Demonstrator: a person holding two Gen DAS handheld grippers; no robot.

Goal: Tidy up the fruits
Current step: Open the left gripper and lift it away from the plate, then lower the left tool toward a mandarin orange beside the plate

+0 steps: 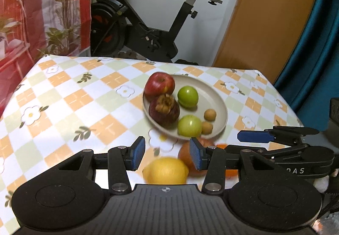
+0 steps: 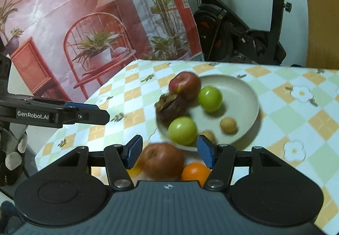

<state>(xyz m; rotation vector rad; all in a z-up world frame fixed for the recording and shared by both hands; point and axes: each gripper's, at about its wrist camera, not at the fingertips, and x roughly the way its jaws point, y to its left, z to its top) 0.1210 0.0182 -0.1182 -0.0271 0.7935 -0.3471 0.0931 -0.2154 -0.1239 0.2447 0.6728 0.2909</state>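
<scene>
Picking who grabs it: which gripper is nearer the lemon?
Left. The left gripper is open directly over the lemon; the right gripper sits farther right, above the brownish-red fruit.

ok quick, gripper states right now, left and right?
Left gripper: open, holding nothing, above the lemon.
Right gripper: open, holding nothing, above the reddish-brown fruit beside the orange.

We've got both grippers low & level, side by side, pointing fwd. Our left gripper point(image 1: 167, 153) has jaws wide apart, blue pads point(image 1: 137, 153) facing inward, nothing betw them gripped. Our right gripper point(image 2: 169, 153) same: jaws spread, pads point(image 2: 205, 153) bare, no contact w/ anything.
</scene>
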